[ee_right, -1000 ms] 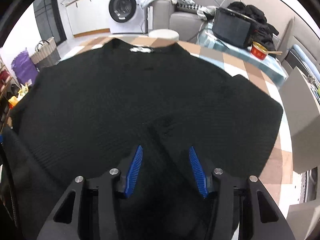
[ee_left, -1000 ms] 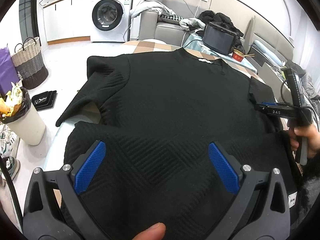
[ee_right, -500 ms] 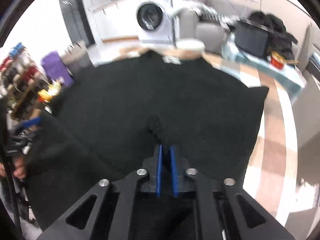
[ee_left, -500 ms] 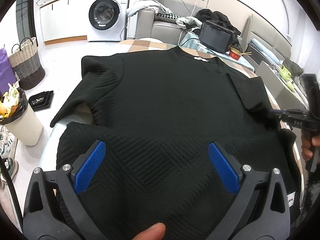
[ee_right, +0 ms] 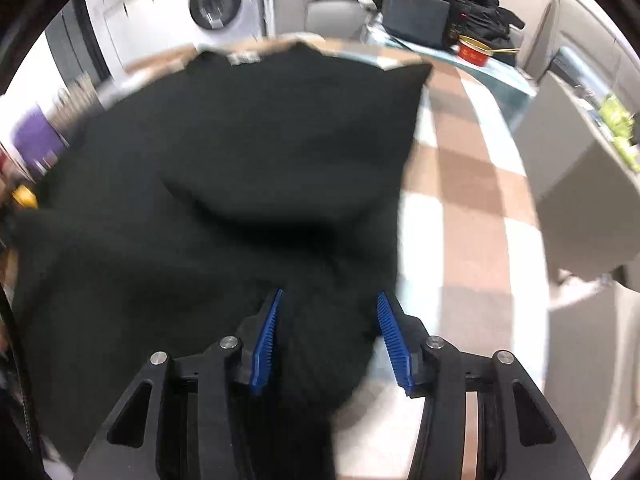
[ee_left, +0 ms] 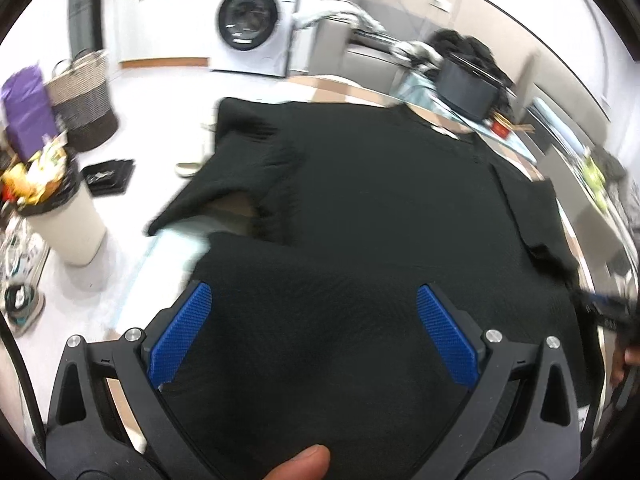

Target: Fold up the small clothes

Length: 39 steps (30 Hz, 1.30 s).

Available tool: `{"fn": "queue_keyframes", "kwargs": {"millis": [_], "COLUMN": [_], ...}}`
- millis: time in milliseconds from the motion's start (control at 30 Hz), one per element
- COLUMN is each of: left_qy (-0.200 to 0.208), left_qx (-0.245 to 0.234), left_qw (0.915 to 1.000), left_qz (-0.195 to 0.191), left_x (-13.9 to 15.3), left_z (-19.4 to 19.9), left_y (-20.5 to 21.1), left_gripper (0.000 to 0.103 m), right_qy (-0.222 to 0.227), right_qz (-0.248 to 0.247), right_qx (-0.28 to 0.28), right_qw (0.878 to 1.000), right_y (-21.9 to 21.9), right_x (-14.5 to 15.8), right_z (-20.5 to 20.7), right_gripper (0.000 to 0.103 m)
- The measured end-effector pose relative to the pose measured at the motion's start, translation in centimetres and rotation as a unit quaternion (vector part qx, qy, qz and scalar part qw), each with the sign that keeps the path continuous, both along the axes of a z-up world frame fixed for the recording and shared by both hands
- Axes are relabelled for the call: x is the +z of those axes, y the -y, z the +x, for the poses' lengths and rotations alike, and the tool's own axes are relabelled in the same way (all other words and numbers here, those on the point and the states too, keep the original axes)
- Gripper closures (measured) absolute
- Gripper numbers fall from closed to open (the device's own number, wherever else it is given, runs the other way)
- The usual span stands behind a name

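Black sweater (ee_left: 380, 208) flat, collar pointing away.

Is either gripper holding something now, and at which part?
Nothing is held. The right gripper is opening over the black knit sweater; the left gripper is open above it.

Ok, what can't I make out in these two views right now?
- Left wrist view: the sweater hem, hidden under the left gripper.
- Left wrist view: the right gripper, cut off by the frame edge and blurred.
- Right wrist view: the neck label, blurred and unreadable.
- Right wrist view: whether the opening right gripper pads touch the cloth between them.
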<state>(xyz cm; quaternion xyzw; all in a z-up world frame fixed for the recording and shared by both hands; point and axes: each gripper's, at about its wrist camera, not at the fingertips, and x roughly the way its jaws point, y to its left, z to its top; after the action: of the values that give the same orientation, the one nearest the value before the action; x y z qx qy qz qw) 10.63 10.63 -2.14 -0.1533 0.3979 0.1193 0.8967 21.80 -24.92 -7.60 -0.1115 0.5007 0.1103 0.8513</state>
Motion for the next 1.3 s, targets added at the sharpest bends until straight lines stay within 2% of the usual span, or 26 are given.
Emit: {"fn": "queue_keyframes", "kwargs": {"millis": [133,233,300,367,467,567,633,700,733,767,800,867,900,1100,1133,1200,1300], "left_qy": [0.003,0.002,-0.004,0.000,-0.004,-0.006,-0.010,-0.011,-0.009,-0.006,-0.003,0.016,0.025,0.071,0.080,0.090,0.095], "left_qx": [0.062,0.118,0.139,0.148,0.153,0.160,0.159,0.160,0.161,0.161,0.166,0.174,0.173,0.146,0.131,0.094,0.011], "left_qw": [0.9979,0.9915,0.9863,0.9788,0.9683,0.9489,0.9383,0.9335,0.9289,0.9261,0.9244,0.9289,0.9338,0.9667,0.9751,0.9860,0.9948], "left_qz": [-0.018,-0.054,-0.089,-0.142,-0.197,-0.272,-0.307,-0.321,-0.334,-0.341,-0.344,-0.327,-0.312,-0.198,-0.161,-0.104,-0.036], "left_x": [-0.1,-0.8,-1.7,-2.8,-4.3,-6.6,-7.9,-8.7,-9.2,-9.5,-9.7,-9.3,-8.6,-2.2,-0.6,2.3,5.2], "left_z": [-1.2,-1.5,-1.2,-0.7,0.3,1.7,2.6,3.2,3.5,3.7,3.8,4.1,4.2,5.5,6.4,8.1,11.3], "left_y": [-4.7,-9.0,-11.7,-14.2,-16.8,-19.1,-20.2,-20.0,-20.2,-20.2,-20.2,-20.0,-19.8,-17.2,-15.8,-12.7,-6.0], "left_gripper": [0.001,0.001,0.005,0.016,0.019,0.021,0.022,0.031,0.041,0.055,0.062,0.086,0.088,0.090,0.090,0.090,0.090], "right_qy": [0.012,0.031,0.043,0.046,0.047,0.044,0.044,0.043,0.044,0.045,0.046,0.045,0.046,0.053,0.055,0.056,0.056], "right_qz": [0.024,0.063,0.075,0.085,0.107,0.124,0.131,0.134,0.133,0.132,0.132,0.134,0.133,0.144,0.146,0.151,0.155], "right_qx": [-0.008,-0.004,-0.004,-0.009,-0.020,-0.034,-0.042,-0.049,-0.050,-0.050,-0.050,-0.052,-0.055,-0.057,-0.057,-0.056,-0.054], "right_qw": [1.000,0.998,0.996,0.995,0.993,0.991,0.989,0.989,0.989,0.989,0.989,0.989,0.988,0.986,0.986,0.985,0.985], "right_y": [1.2,0.7,0.3,0.1,0.1,0.5,0.7,0.8,0.8,0.9,1.0,1.0,1.1,1.5,1.5,1.6,1.8], "right_x": [0.9,1.8,2.2,2.6,2.9,3.0,3.1,3.1,3.2,3.2,3.2,3.2,3.2,3.4,3.4,3.4,3.3], "right_z": [-1.4,-2.1,-2.3,-2.5,-2.4,-2.6,-2.6,-2.8,-2.9,-3.0,-3.0,-3.0,-3.0,-3.3,-3.3,-3.5,-3.7], "right_gripper": [0.053,0.048,0.047,0.047,0.047,0.047,0.047,0.047,0.047,0.046,0.046,0.047,0.047,0.047,0.047,0.047,0.046]}}
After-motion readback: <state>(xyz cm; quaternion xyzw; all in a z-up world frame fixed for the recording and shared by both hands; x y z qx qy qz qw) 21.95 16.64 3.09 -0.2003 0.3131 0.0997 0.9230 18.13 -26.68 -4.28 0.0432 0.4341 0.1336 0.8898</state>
